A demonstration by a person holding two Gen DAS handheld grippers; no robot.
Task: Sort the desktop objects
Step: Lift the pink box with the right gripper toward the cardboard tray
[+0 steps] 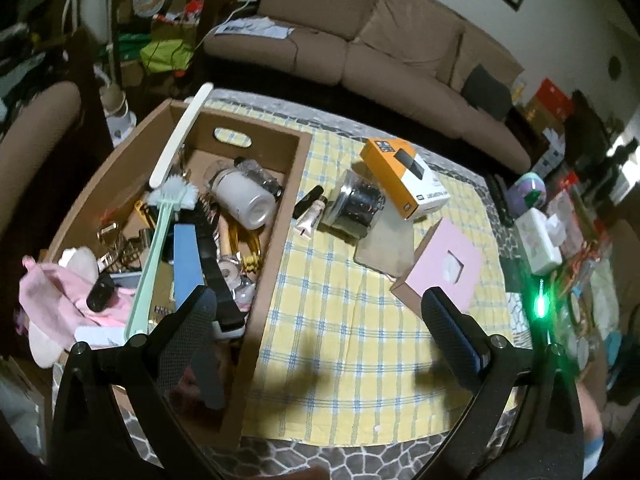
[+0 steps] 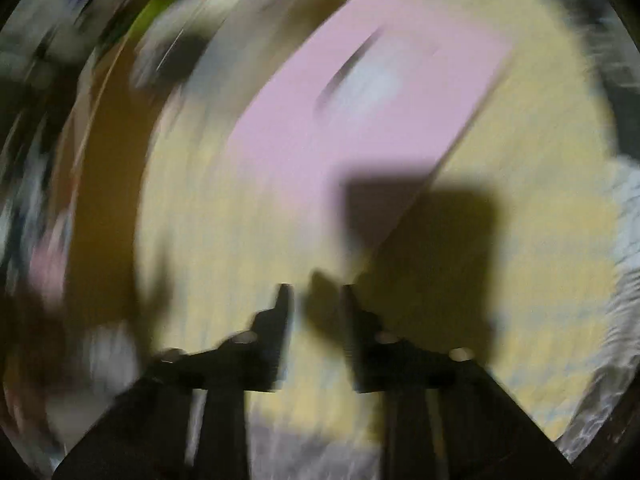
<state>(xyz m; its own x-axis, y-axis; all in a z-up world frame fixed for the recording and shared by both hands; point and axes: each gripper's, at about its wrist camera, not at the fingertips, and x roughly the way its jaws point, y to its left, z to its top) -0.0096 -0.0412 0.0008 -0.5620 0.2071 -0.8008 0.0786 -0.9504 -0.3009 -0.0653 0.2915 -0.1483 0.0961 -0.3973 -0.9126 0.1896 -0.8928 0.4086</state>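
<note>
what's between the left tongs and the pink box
Nothing visible. The left tongs are open over bare yellow cloth, and the pink box lies just ahead beside the right-hand finger. The orange box and clear jar sit farther back, off that path.

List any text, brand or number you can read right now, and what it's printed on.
Orange, white and black box: print on its white side is upside down, only partly legible, roughly "MY PASSPORT"; a small logo beside it is unreadable.
Small tube beside the cardboard box: any print is too small to read.
Pink box: no text visible.
Right wrist view: too motion-blurred to read anything.
</note>
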